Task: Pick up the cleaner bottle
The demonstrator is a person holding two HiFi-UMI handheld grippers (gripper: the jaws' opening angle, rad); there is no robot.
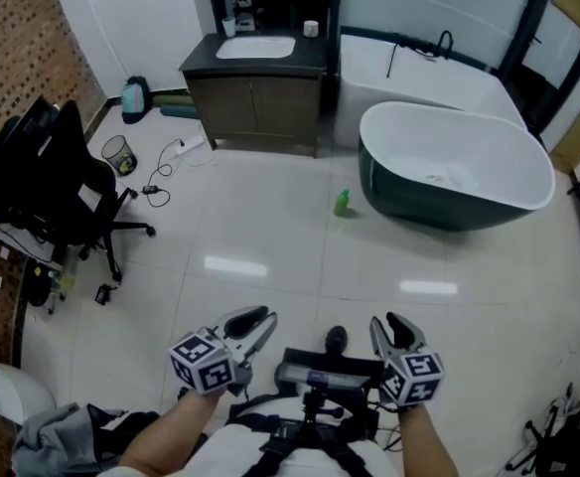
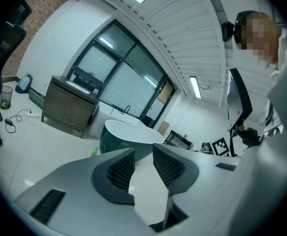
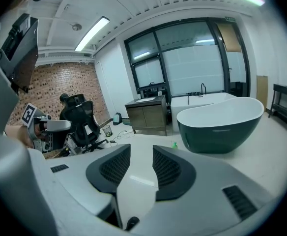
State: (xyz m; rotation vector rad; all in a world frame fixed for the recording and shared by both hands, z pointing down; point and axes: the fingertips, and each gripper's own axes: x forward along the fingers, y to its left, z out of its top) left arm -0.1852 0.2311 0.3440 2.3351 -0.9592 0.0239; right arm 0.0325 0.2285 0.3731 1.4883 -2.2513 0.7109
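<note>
The cleaner bottle (image 1: 342, 203) is small and green and stands upright on the pale tiled floor, just left of the dark green bathtub (image 1: 449, 172). It lies well ahead of both grippers. My left gripper (image 1: 258, 322) and right gripper (image 1: 390, 328) are held side by side close to my body, pointing toward the bottle. In the left gripper view the left gripper (image 2: 143, 154) is shut and empty, with the bottle (image 2: 94, 152) tiny past its left jaw. The right gripper (image 3: 141, 149) also looks shut with nothing in it, and the bottle (image 3: 174, 145) shows beyond its jaws.
A wooden vanity cabinet (image 1: 255, 102) with a white sink stands at the back, with a white built-in tub (image 1: 419, 73) to its right. A black office chair (image 1: 67, 187), a wire bin (image 1: 119, 154) and a power strip with cables (image 1: 176, 152) sit at the left.
</note>
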